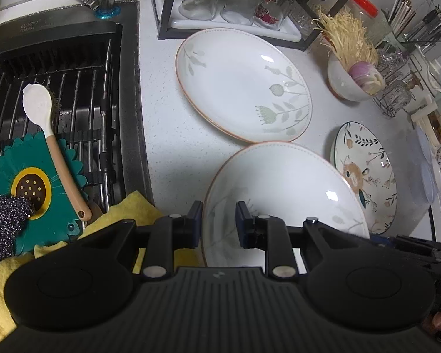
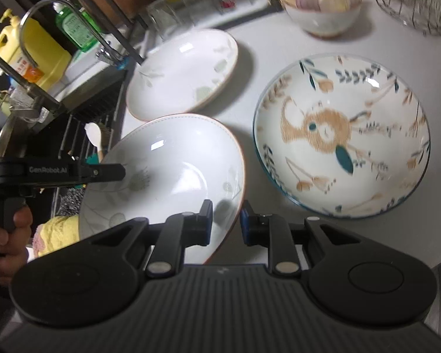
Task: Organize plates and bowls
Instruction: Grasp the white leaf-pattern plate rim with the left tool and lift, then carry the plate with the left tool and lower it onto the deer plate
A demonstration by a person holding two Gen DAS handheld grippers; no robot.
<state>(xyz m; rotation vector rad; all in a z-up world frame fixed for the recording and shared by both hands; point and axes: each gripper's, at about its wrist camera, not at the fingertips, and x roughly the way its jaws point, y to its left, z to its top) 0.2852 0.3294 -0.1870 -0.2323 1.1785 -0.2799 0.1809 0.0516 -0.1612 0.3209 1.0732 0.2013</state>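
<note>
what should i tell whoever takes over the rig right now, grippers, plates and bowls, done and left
Left gripper: clamped on the left rim of the near white leaf-print plate with the orange edge.
Right gripper: clamped on the same plate's right rim, so both hold it, tilted above the white counter.
Far matching white plates: already stacked by the glass rack.
Patterned bowl with the blue rim and orange flower: on the counter, right of the held plate.
White bowl of vegetables: behind, untouched.
Left: probably set the held plate on the stack, then place the patterned bowl.
</note>
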